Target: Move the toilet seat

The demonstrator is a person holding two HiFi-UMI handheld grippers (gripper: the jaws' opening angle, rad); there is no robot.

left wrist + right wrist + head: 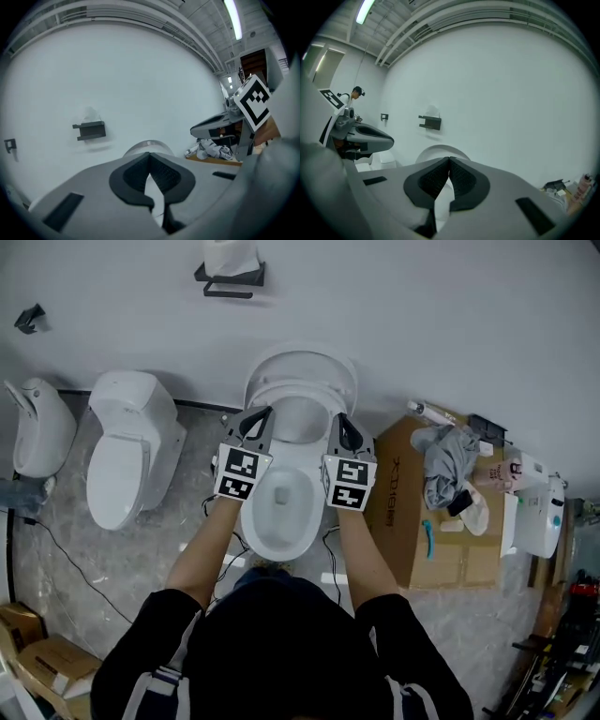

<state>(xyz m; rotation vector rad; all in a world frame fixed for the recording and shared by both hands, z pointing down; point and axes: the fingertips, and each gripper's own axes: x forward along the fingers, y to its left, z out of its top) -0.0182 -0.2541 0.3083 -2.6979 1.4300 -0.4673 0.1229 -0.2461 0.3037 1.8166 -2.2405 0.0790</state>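
Leaning against the wall, the toilet seat point(302, 367) stands raised at the back edge of the toilet bowl point(281, 532). The left gripper point(262, 413) and the right gripper point(340, 420) hover over the bowl's two side edges, each with jaws pressed together and nothing between them.

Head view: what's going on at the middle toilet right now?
A person holds a tool in each hand over the white ceramic toilet, one at either side of the bowl. The left tool and right tool are both shut on nothing. The white oval seat and lid appear raised against the wall.
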